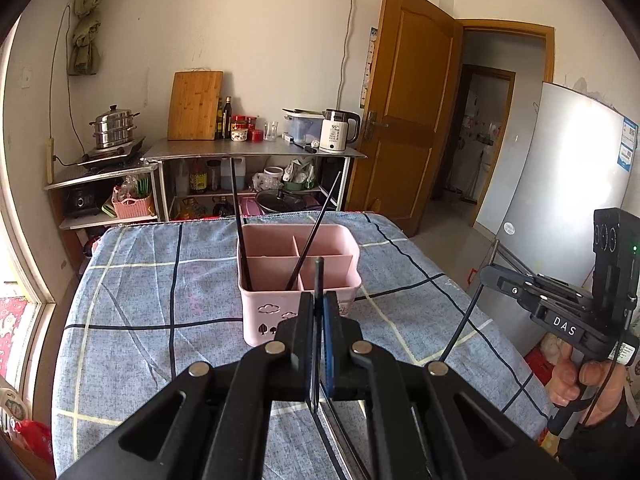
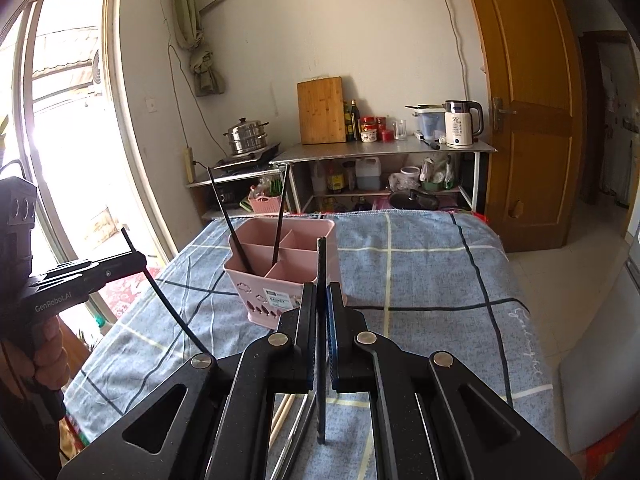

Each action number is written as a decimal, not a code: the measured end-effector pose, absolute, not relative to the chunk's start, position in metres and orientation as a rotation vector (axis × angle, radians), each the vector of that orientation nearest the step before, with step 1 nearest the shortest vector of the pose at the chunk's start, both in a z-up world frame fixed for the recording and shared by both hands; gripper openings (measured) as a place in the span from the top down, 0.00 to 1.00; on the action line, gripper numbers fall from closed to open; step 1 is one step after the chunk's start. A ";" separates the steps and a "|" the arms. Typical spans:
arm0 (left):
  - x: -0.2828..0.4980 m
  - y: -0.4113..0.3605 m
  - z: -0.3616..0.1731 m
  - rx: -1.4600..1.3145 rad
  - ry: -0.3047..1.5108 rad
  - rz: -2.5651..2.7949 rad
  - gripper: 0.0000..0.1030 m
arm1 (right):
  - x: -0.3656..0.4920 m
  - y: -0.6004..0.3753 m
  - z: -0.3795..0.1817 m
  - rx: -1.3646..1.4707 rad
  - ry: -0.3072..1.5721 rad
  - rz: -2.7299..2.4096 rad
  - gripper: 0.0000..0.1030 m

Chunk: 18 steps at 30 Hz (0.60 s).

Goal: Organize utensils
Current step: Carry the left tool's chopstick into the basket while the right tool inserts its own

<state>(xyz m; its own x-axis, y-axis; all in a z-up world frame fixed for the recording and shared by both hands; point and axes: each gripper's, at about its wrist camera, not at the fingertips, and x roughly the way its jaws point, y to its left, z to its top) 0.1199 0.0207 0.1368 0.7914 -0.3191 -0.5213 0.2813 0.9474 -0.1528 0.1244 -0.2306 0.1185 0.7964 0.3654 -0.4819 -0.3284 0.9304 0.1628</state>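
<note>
The left gripper (image 1: 319,322) is clenched on a black chopstick (image 1: 318,280), which stands up between its fingers with the tip just above them and the rest running down below. The right gripper (image 2: 321,312) is likewise clamped on a second chopstick (image 2: 321,264), gripped around mid-length (its lower end hangs free beneath the jaws). Straight ahead of both, on the checked cloth (image 1: 152,280), sits the pink caddy (image 1: 298,276), divided into compartments; two more black sticks (image 1: 240,216) already lean in its near compartments, tips fanned apart. Below the right gripper, more utensils (image 2: 298,428) lie on the cloth: a pale wooden stick and something metallic, too hidden to name.

The sticks look light, thin and stiff, and probably smooth, so a held one may pivot or slide in the pads. A grip near the middle seems best, keeping the lower end clear to drop into a compartment without knocking the leaning pair.
</note>
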 end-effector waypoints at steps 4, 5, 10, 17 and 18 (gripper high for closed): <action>0.121 0.021 0.138 -0.068 0.572 -0.325 0.95 | 0.124 -0.230 0.121 0.067 0.525 0.375 0.95; 0.121 0.022 0.138 -0.070 0.573 -0.325 0.95 | 0.124 -0.229 0.122 0.064 0.523 0.375 0.95; 0.123 0.023 0.142 -0.068 0.570 -0.326 0.95 | 0.124 -0.228 0.129 0.054 0.507 0.380 0.95; 0.131 0.023 0.152 -0.059 0.571 -0.334 0.95 | 0.127 -0.222 0.142 0.045 0.481 0.407 0.95; 0.133 0.023 0.155 -0.062 0.571 -0.339 0.95 | 0.128 -0.220 0.145 0.043 0.475 0.413 0.95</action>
<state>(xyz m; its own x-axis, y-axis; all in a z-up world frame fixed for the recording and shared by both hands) 0.1332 0.0232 0.1549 0.7874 -0.3312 -0.5199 0.2969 0.9429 -0.1509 0.1283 -0.2203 0.1447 0.8084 0.3958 -0.4357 -0.3759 0.9167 0.1353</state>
